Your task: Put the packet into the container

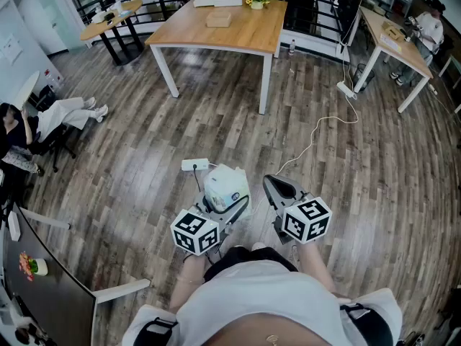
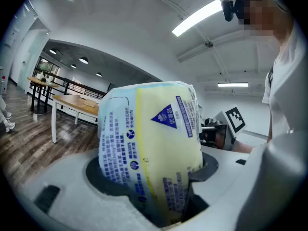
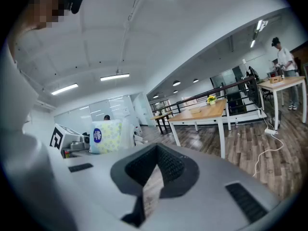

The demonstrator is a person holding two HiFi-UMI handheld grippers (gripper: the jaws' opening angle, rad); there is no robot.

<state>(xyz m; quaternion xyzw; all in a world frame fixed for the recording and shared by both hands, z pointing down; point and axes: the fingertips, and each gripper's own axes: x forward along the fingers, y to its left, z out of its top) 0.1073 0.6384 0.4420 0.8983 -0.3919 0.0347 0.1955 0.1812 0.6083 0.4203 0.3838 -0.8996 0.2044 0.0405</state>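
Head view: my left gripper (image 1: 228,207) pinches the packet (image 1: 226,184) between its jaws, and the packet sticks up past the tips. It is held in the air in front of me, over the wood floor (image 1: 144,157). From above it reads as a puffy white pillow shape with a small blue mark. My right gripper (image 1: 277,186) is just beside it on the right, not touching, with its jaws pressed together to a point. A power strip (image 1: 194,165) lies on the floor just beyond the packet, and a wooden table (image 1: 223,27) stands farther off.

Left gripper view: the packet (image 2: 151,143) fills the middle, seated in my left gripper (image 2: 156,179) with both dark pads pressing its sides. It stands nearly upright, leaning a little. It is swollen and soft-looking, with a pale yellow front panel, a white-to-light-blue side and a sealed top edge. There is a blue triangle logo and dense blue print too small to read. The right gripper (image 2: 219,131) shows behind it on the right.

Right gripper view: the jaws of my right gripper (image 3: 154,170) are together with nothing between them, only a thin sliver of floor showing lower down. The packet (image 3: 108,136) is off to the left, showing a round blue mark and a yellow-green pattern on white.
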